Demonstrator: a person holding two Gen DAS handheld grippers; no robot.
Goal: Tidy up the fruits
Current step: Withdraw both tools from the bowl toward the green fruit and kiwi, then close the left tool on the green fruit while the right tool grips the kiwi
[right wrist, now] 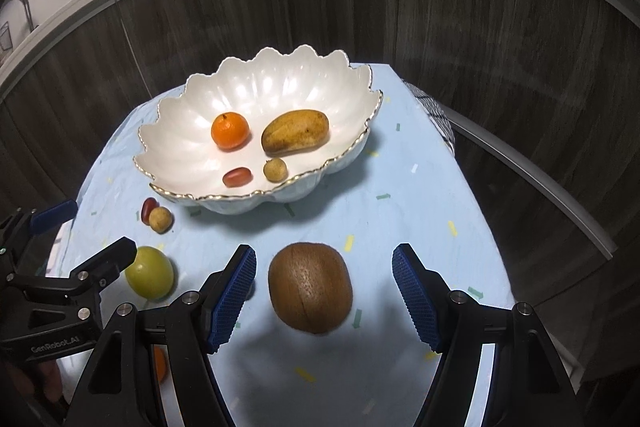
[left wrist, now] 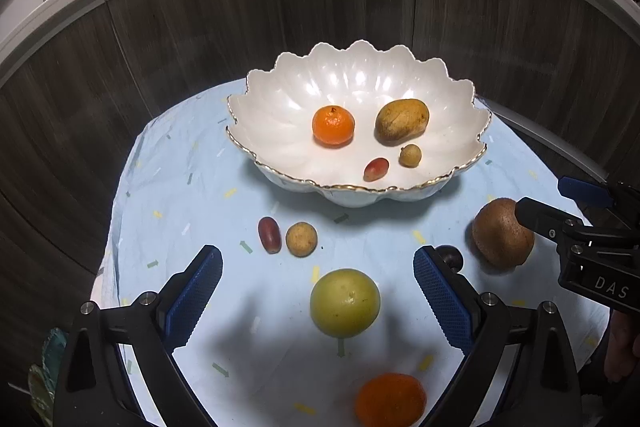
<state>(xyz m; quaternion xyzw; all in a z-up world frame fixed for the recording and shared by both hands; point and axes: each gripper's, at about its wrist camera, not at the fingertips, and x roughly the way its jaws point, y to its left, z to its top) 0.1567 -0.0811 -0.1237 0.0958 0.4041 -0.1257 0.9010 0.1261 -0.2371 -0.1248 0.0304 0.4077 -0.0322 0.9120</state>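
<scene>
White scalloped bowl (left wrist: 280,131) with a gilt rim sits toward the far edge of a round table under a pale blue cloth (left wrist: 180,167). Inside it: a mandarin (left wrist: 333,125), a yellow-brown mango (left wrist: 401,119), one small tan round fruit (left wrist: 410,155) and one small red oblong fruit (left wrist: 376,169), none touching the others.

On the cloth, in front of the bowl's near rim toward the left edge: a dark red oblong fruit (left wrist: 269,234) and a tan round fruit (left wrist: 301,239), just beside each other.

Left gripper (left wrist: 318,291) hangs above the cloth, jaws spread wide, blue pads apart. A yellow-green round fruit (left wrist: 345,303) lies on the cloth between them, clear of both pads. A second orange fruit (left wrist: 391,401) lies nearer the near edge, blurred.

Right gripper (right wrist: 324,295) also stands open. A brown kiwi (right wrist: 310,287) lies on the cloth between its pads, gaps visible on both sides. In the left wrist view, the kiwi sits toward the right edge, with the right gripper's finger just beside it; contact cannot be told.
</scene>
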